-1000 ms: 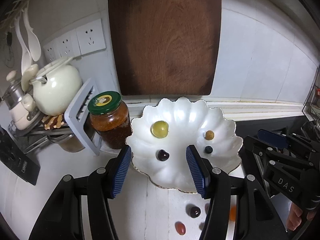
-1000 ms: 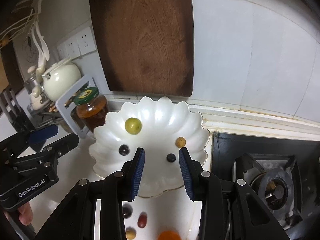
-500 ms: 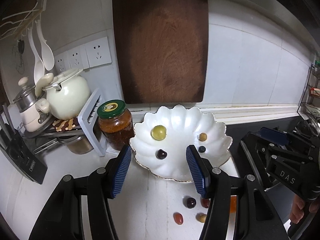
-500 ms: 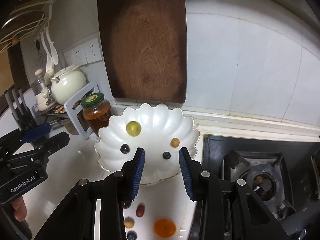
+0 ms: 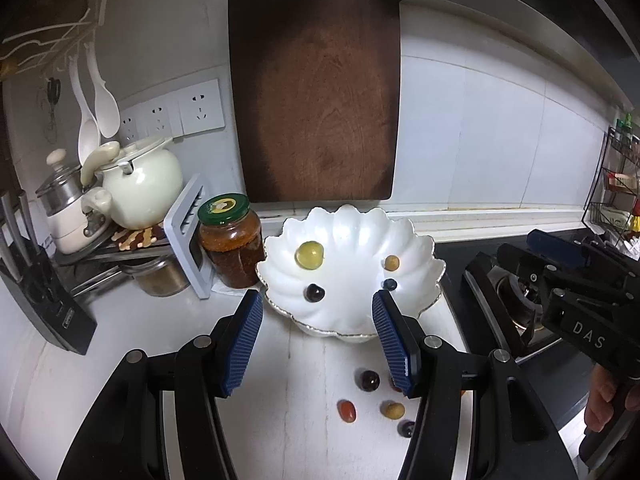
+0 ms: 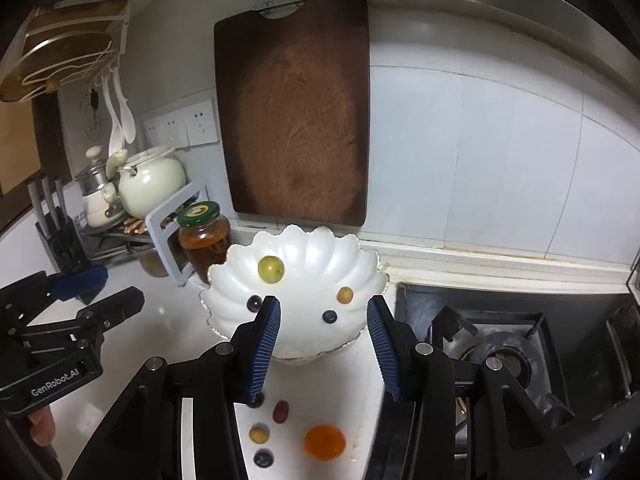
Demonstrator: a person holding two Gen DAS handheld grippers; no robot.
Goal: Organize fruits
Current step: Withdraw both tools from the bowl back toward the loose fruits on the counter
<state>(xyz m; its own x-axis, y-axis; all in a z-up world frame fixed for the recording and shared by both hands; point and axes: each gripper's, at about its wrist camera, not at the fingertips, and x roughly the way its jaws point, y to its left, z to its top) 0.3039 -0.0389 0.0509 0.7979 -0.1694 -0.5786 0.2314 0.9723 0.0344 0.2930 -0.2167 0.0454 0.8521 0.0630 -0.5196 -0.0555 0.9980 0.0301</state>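
Fruits: four in scalloped white bowl [image 6: 360, 264] by the counter's back edge, perhaps five loose at its front edge. Left gripper [image 5: 318, 344] open, empty; right gripper [image 6: 324, 350] opening, empty.

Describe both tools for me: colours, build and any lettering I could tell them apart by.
Both are black, angular, bolted frames with silver rivets and two fingers faced with ribbed blue pads. The left tool reads "GenRobot.AI" in white on its side in the right wrist view; the right tool reads "DAS" in the left wrist view. A bare hand grips each handle; no sleeves or cables show.
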